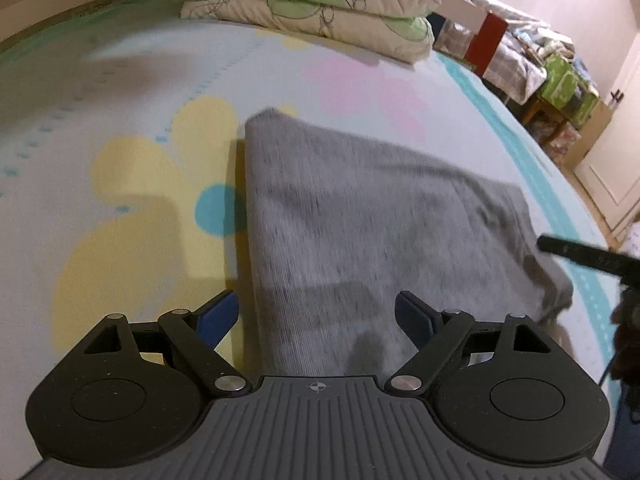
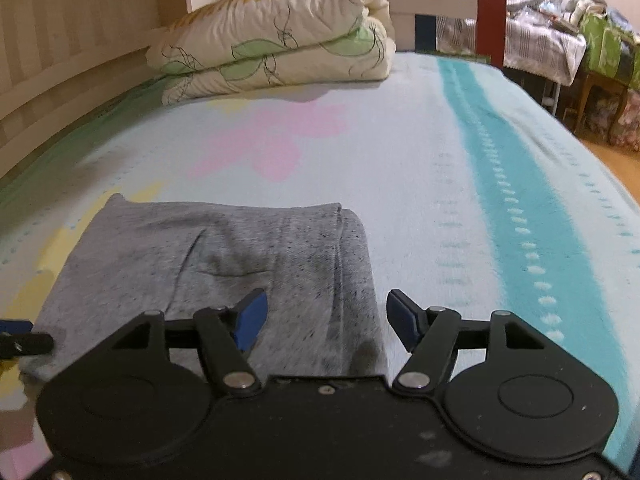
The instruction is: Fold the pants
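The grey pants [image 1: 360,216] lie folded into a compact rectangle on the flowered bed sheet [image 1: 132,184]. My left gripper [image 1: 318,314] is open and empty, just above the pants' near edge. In the right wrist view the same pants [image 2: 224,256] show a seam and a layered fold at their right side. My right gripper [image 2: 326,314] is open and empty, over the pants' near right corner. A black part of the right gripper [image 1: 588,258] shows at the left wrist view's right edge. A fingertip of the left gripper [image 2: 16,326] shows at the right wrist view's left edge.
A folded cream quilt [image 2: 276,48] with green leaves lies at the head of the bed. A wooden bed rail [image 2: 60,64] runs along the left. A second bed and cluttered furniture [image 2: 560,36] stand past the right edge, above wooden floor [image 2: 616,164].
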Available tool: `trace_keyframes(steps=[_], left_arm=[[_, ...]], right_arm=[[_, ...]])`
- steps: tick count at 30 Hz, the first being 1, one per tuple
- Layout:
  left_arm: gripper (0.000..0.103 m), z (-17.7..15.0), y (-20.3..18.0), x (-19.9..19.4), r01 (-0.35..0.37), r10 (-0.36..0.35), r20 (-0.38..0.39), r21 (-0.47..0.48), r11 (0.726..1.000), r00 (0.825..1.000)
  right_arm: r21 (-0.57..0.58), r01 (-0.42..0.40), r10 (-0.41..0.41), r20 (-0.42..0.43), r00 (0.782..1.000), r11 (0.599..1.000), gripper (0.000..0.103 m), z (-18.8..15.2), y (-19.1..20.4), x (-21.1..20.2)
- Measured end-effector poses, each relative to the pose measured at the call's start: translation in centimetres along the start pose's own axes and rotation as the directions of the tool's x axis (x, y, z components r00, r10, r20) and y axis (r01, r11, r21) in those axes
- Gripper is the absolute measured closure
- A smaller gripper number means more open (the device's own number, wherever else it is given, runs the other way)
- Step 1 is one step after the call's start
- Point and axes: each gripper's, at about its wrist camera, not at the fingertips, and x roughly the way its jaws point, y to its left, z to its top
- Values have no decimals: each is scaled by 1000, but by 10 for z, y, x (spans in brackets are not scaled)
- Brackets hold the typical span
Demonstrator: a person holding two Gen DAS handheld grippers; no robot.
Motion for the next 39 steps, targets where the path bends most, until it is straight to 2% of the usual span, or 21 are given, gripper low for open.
trace_keyframes(steps=[3, 6, 10, 12, 18, 23, 24, 25, 26, 28, 29, 30, 31, 35, 39], left_arm=[[18, 11, 9, 13, 3, -3, -21, -22, 1000, 1000], [18, 16, 17, 31, -7, 6, -78, -16, 1000, 997], [4, 21, 20, 45, 16, -17, -82, -12, 1000, 997], [1, 26, 17, 53, 27, -27, -87, -4, 1000, 996], [1, 41, 9, 70, 50, -48, -91, 21, 999, 995], [3, 46, 10, 73, 54, -56, -93, -20, 998, 994], [9, 45, 11, 72, 56, -58, -91, -28, 998, 994], [21, 45, 12, 70, 53, -56, -87, -35, 998, 995], [29, 45, 13, 68, 52, -56, -82, -45, 998, 995], [81, 44, 19, 63, 74, -80, -66, -83, 994, 995], [87, 44, 22, 61, 76, -82, -58, -101, 992, 995], [89, 43, 22, 59, 77, -83, -56, -103, 992, 995], [92, 42, 21, 57, 68, -72, -48, -85, 994, 996], [94, 42, 4, 34, 18, -19, 39, 26, 999, 999], [94, 49, 4, 14, 13, -20, 93, 72, 997, 995]], right_arm=[[38, -30, 32, -63, 997, 999, 31, 5, -10, 22], [97, -53, 63, -98, 993, 994, 28, 6, -22, 38], [152, -89, 105, -100, 989, 984, 24, 3, -34, 51], [148, -112, 126, -86, 988, 983, 19, 2, -36, 54], [110, -169, 176, -61, 982, 979, 15, 0, -40, 64], [87, -213, 219, -65, 974, 973, 15, 0, -42, 67], [84, -246, 253, -80, 964, 966, 19, 0, -42, 65], [83, -279, 287, -98, 953, 957, 21, 1, -40, 66], [66, -287, 292, -105, 951, 956, 24, 2, -36, 65], [9, -271, 270, -102, 957, 963, 57, 3, -25, 60], [-6, -261, 260, -92, 961, 965, 64, 5, -22, 56], [-6, -262, 260, -88, 962, 965, 73, 6, -20, 52], [-2, -260, 259, -80, 963, 966, 76, 8, -20, 48], [-26, -234, 232, -62, 971, 972, 78, 15, -9, 32], [-14, -277, 276, -24, 961, 961, 79, 29, 5, 17]])
